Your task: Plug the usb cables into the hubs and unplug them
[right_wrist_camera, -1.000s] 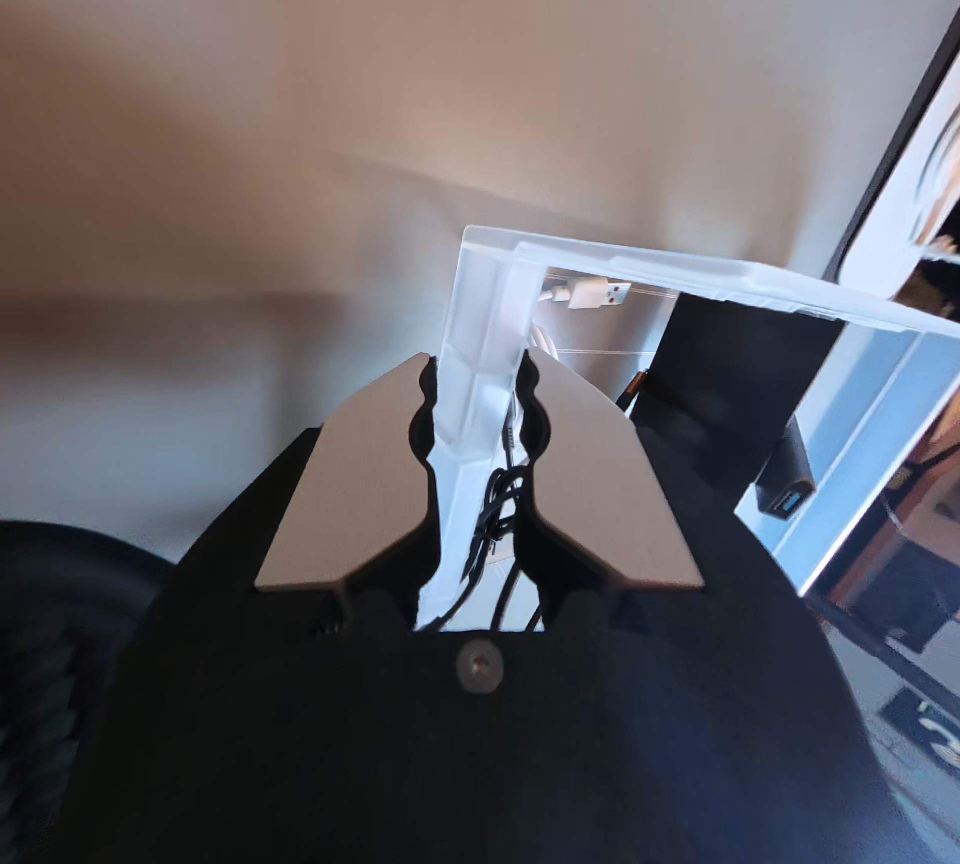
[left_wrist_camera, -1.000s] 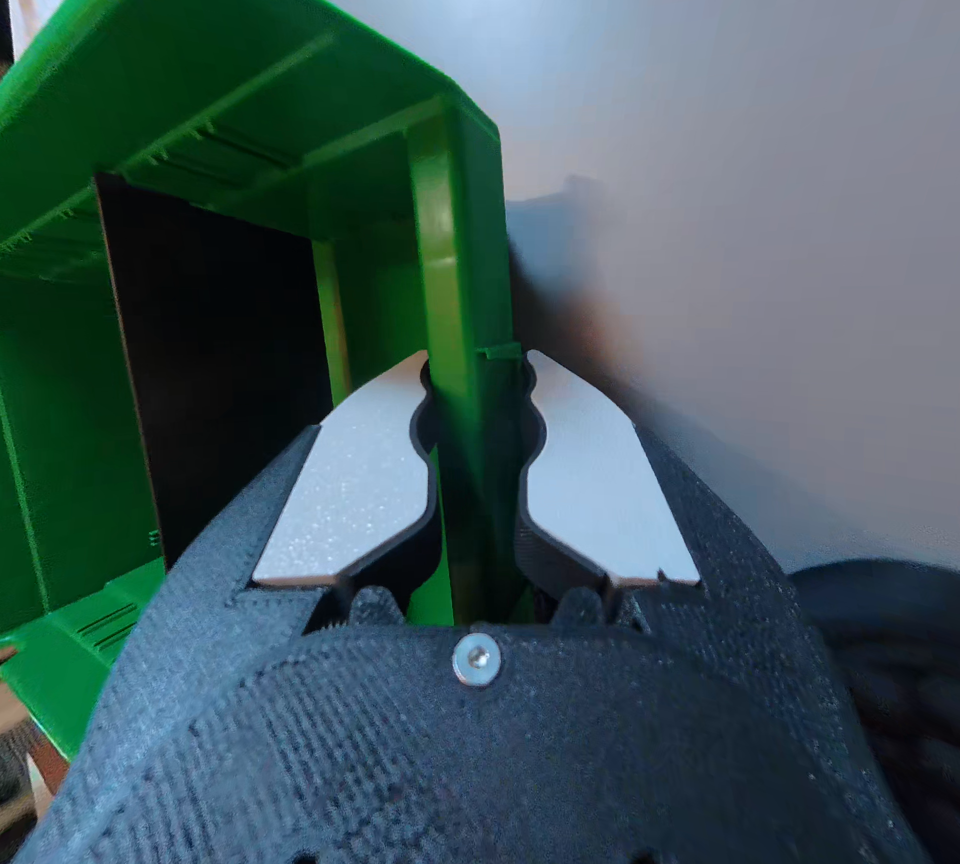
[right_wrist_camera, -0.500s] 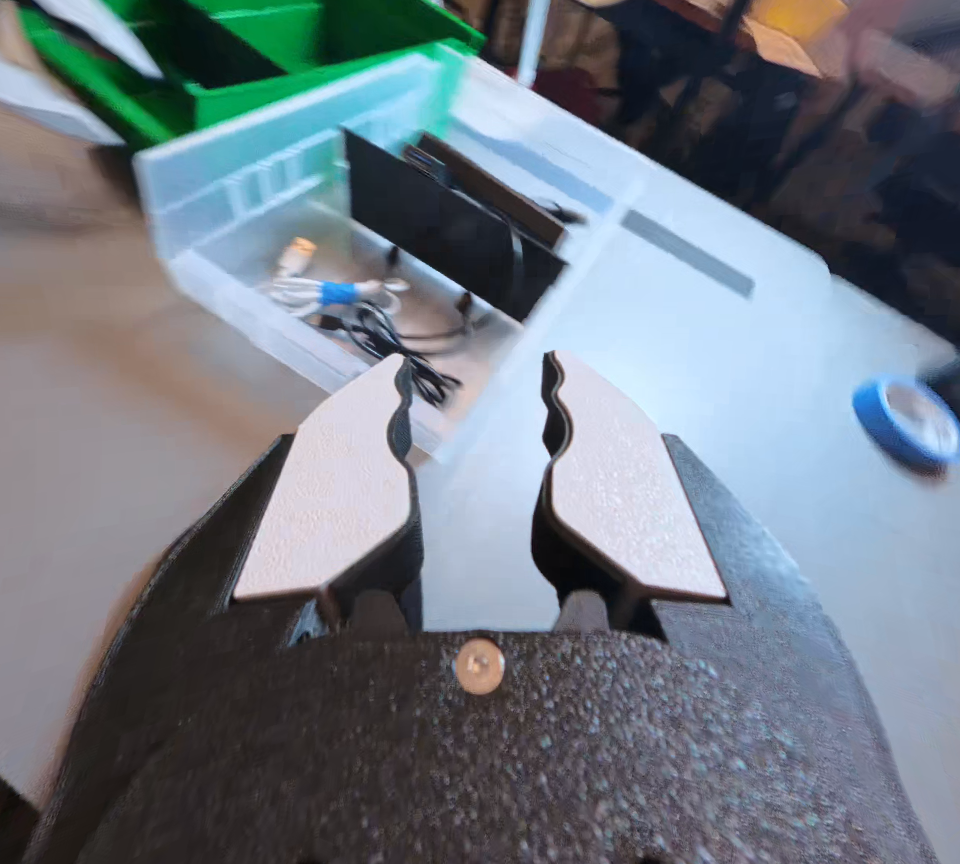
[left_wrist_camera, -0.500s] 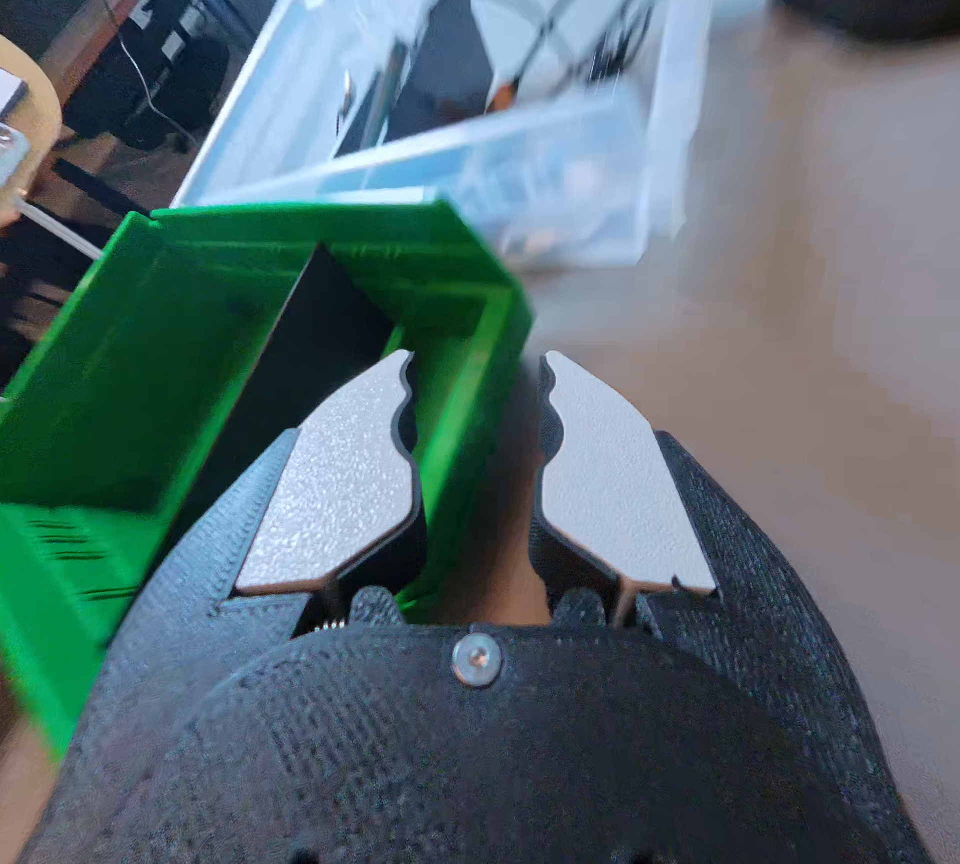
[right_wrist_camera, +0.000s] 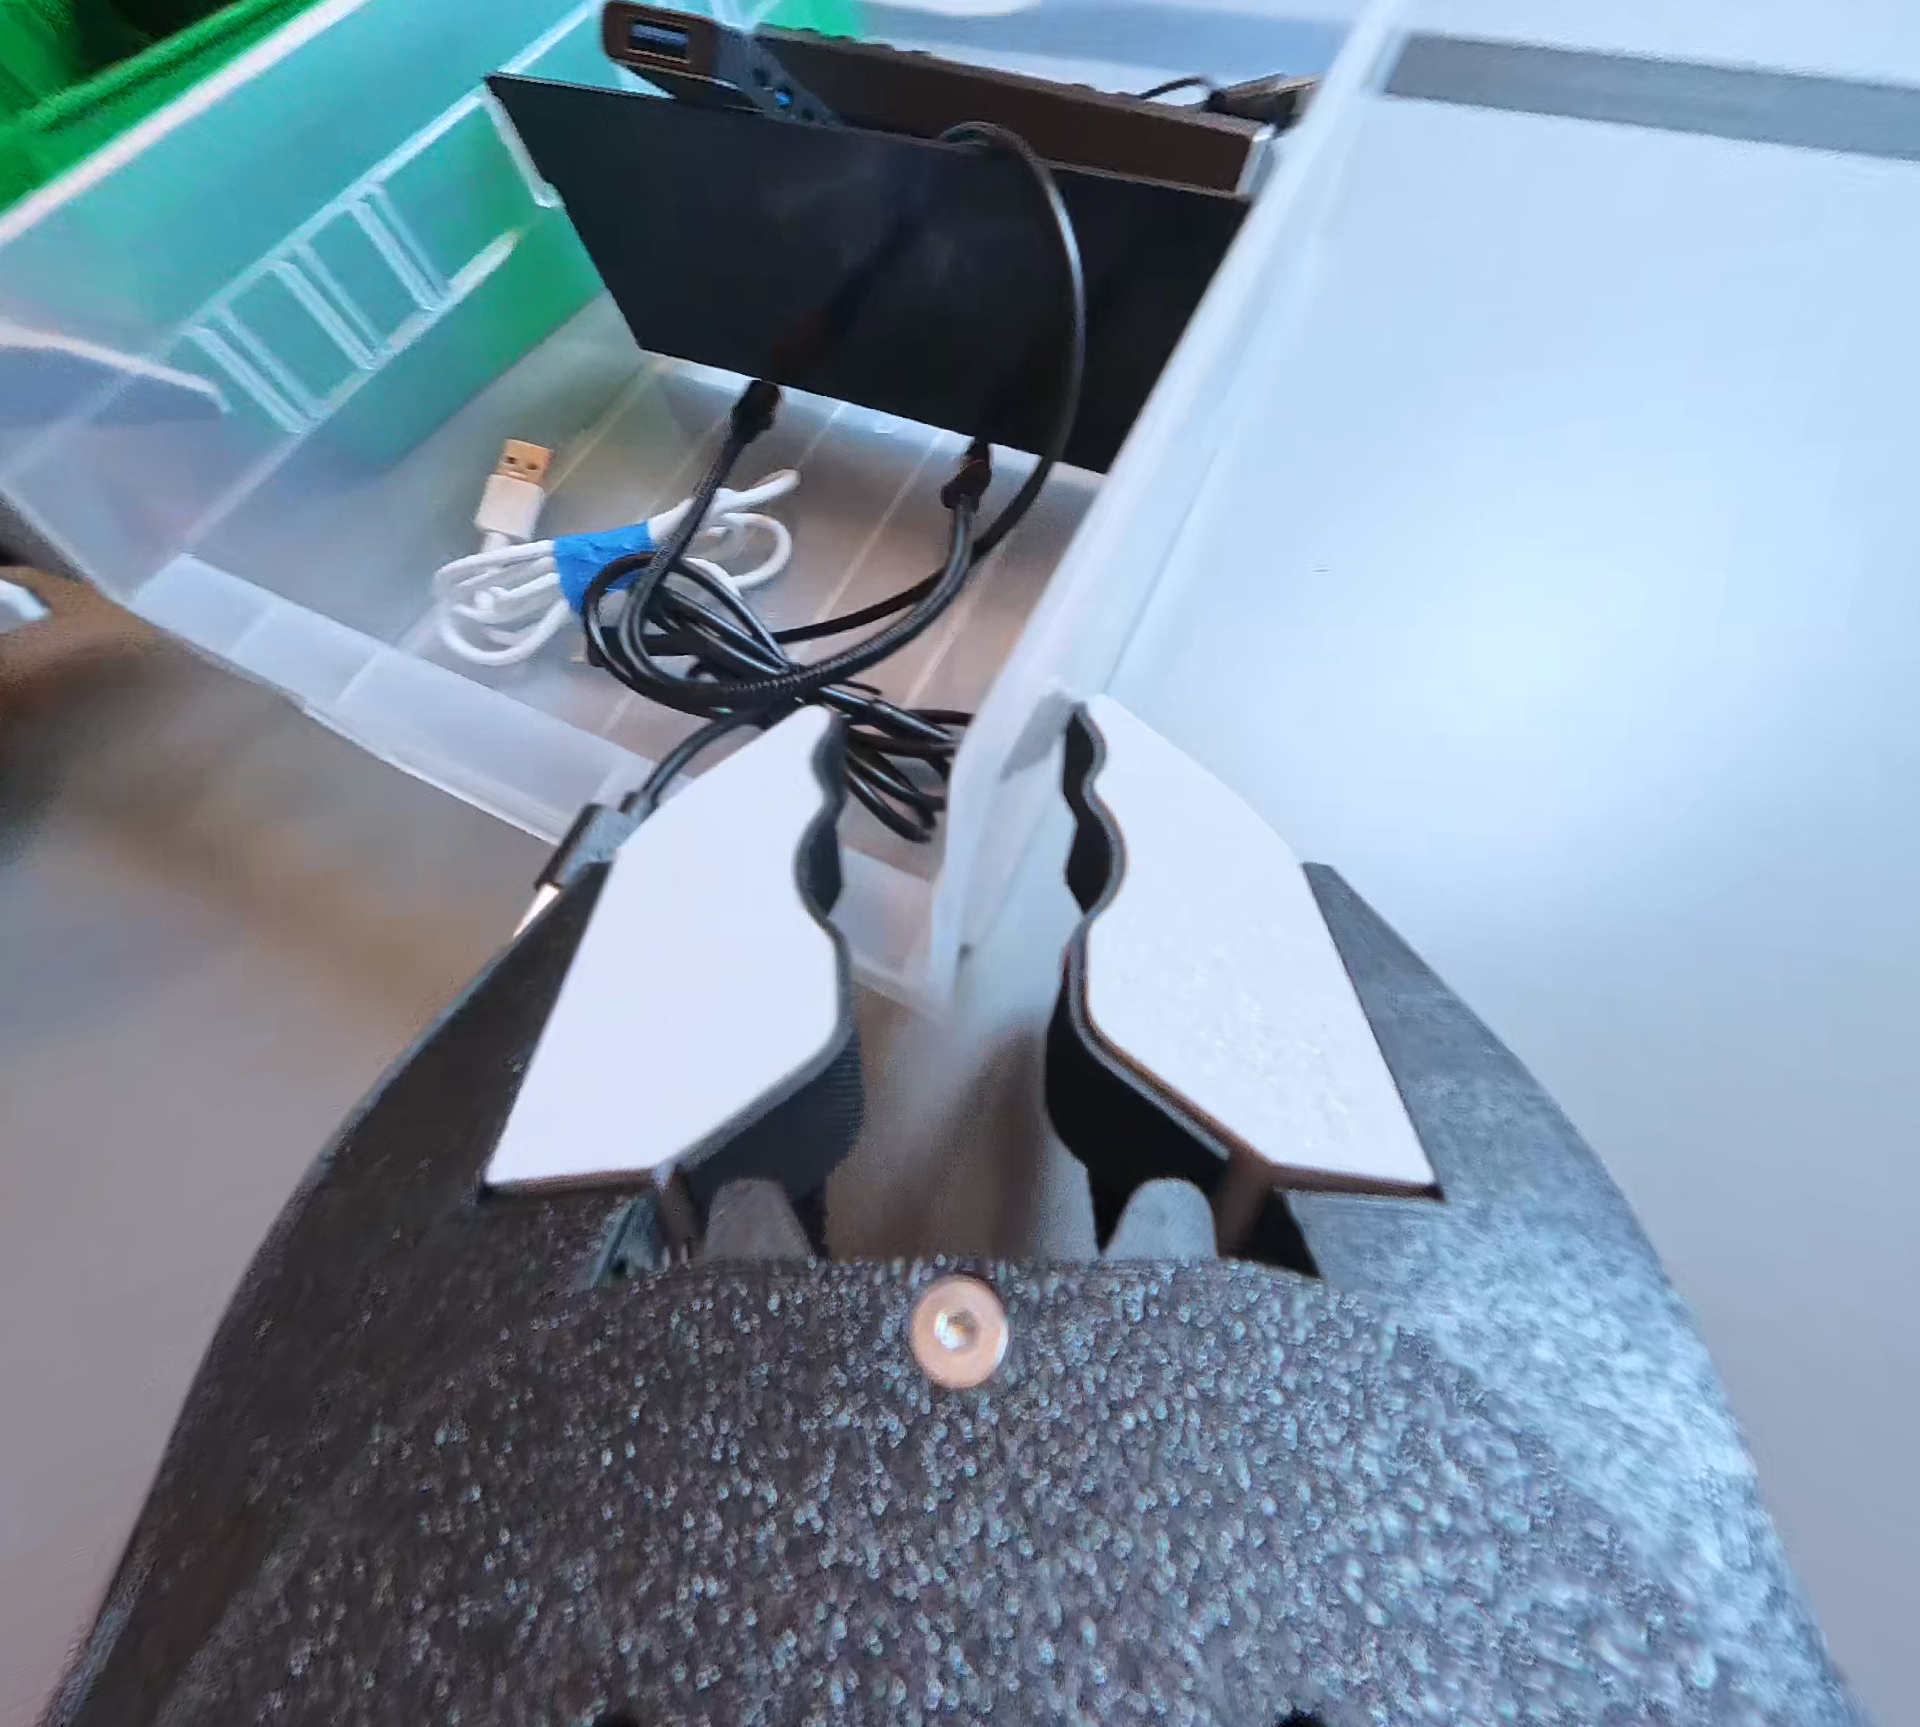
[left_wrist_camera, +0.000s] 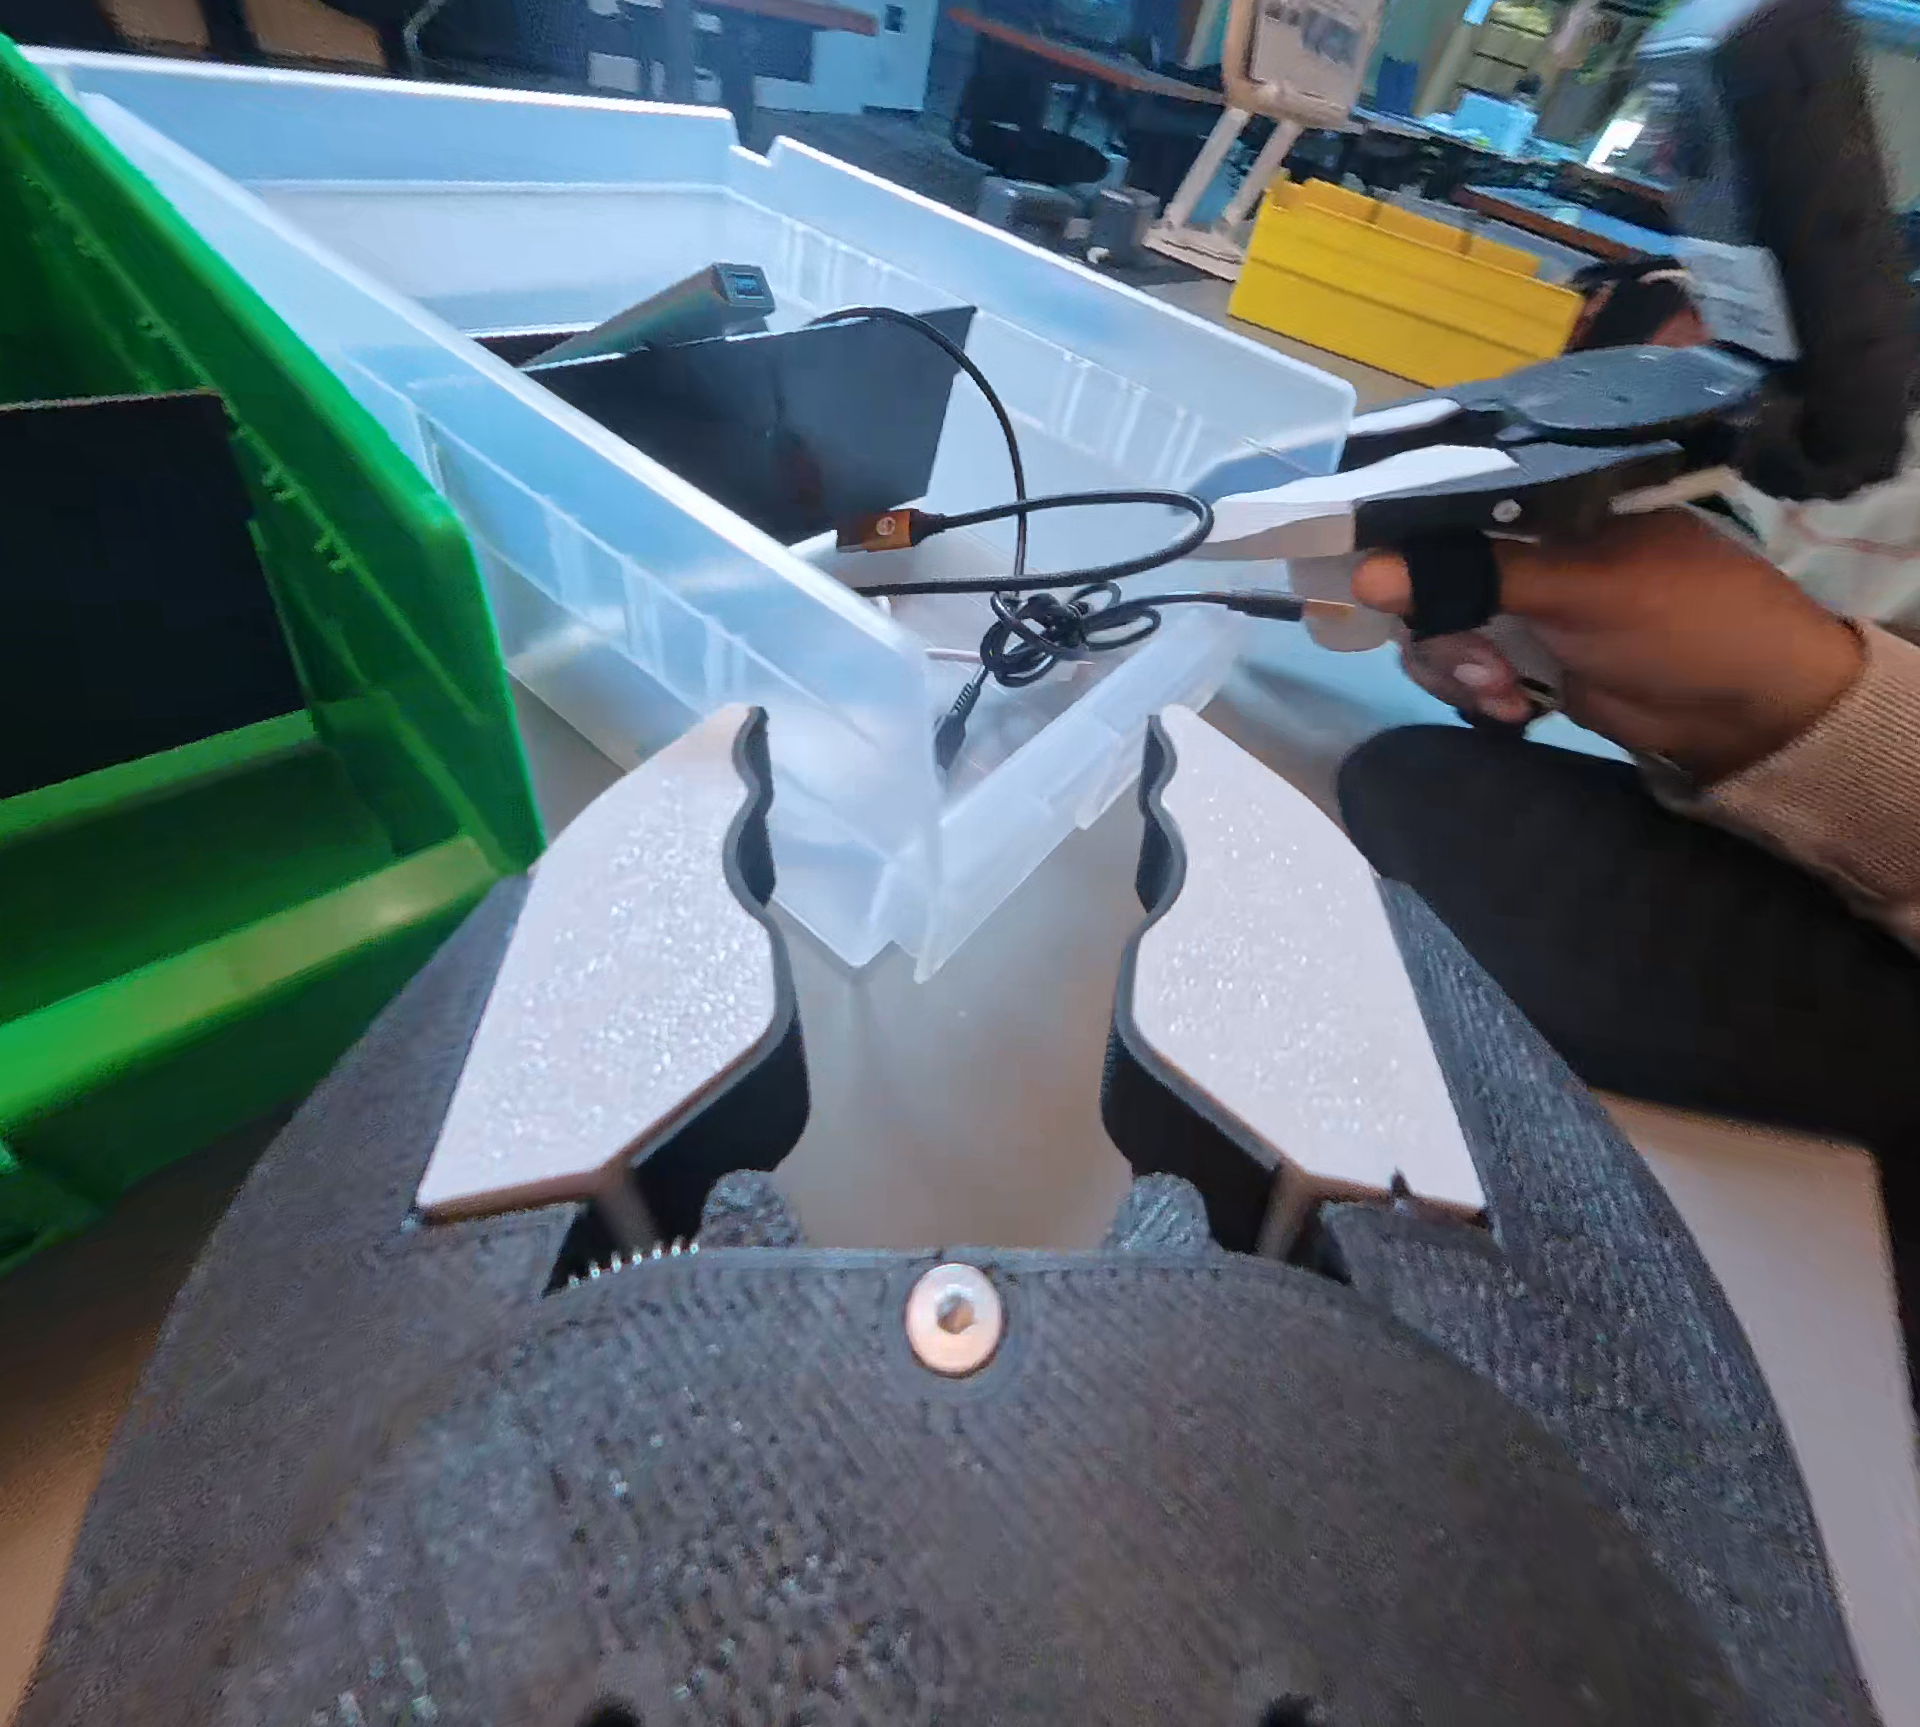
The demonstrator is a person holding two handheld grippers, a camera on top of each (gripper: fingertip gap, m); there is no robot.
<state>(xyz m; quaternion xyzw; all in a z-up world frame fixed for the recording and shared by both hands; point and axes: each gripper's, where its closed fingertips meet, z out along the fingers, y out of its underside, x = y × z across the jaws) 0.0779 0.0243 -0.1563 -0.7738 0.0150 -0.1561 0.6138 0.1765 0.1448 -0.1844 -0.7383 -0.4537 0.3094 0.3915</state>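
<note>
Your left gripper [left_wrist_camera: 951, 778] stands wide open, nothing held; the near corner of the clear bin [left_wrist_camera: 904, 846] sits in the gap between its fingers, over pale table [left_wrist_camera: 935, 1106]. Green bin [left_wrist_camera: 260, 794] just left of it, touching the clear one.

Your right gripper [right_wrist_camera: 948, 768] is also open and empty, its jaws astride the clear bin's near right wall [right_wrist_camera: 1143, 472]. From the left wrist view it [left_wrist_camera: 1247, 519] reaches in over the bin's far side.

Inside the clear bin: tangled black usb cables [right_wrist_camera: 727, 628], a white cable [right_wrist_camera: 499, 597] bundled with blue tape, all unplugged. A black divider [right_wrist_camera: 831, 264] stands behind them; the hub [right_wrist_camera: 686, 41] lies beyond it.
</note>
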